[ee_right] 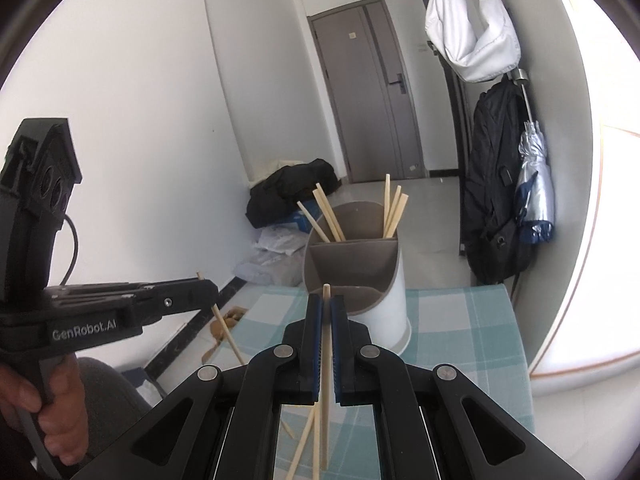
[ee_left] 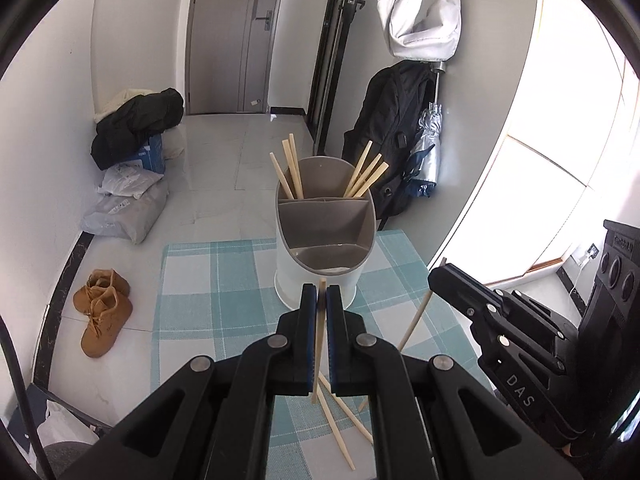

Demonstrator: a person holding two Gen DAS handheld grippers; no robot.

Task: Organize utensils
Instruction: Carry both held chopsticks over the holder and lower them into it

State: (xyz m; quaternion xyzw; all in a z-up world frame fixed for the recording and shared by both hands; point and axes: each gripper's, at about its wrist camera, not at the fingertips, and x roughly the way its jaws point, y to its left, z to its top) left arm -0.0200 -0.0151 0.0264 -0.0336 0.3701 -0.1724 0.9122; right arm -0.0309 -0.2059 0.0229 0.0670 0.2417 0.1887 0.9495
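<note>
Standing at twelve o'clock from both grippers, a white plastic utensil holder with a grey divided insert [ee_left: 316, 248] rests on a teal-and-white checked tablecloth [ee_left: 208, 280]. Its far compartments hold seven pale wooden chopsticks: three in the far-left compartment [ee_left: 290, 170] and four in the far-right compartment [ee_left: 366, 174]; the large near compartment shows none. The black left gripper [ee_left: 320, 292] is clamped on one upright wooden chopstick [ee_left: 319, 344], and the black right gripper [ee_right: 326, 304] is clamped on another single chopstick [ee_right: 326, 360]. About four loose chopsticks [ee_left: 340, 428] lie crossed on the cloth at six o'clock, partly hidden by the fingers. In the left wrist view the right gripper's body reads "DAS"; in the right wrist view the left gripper's body reads "GenRobot.AI", with a person's hand [ee_right: 52, 412] around its handle at eight o'clock.
</note>
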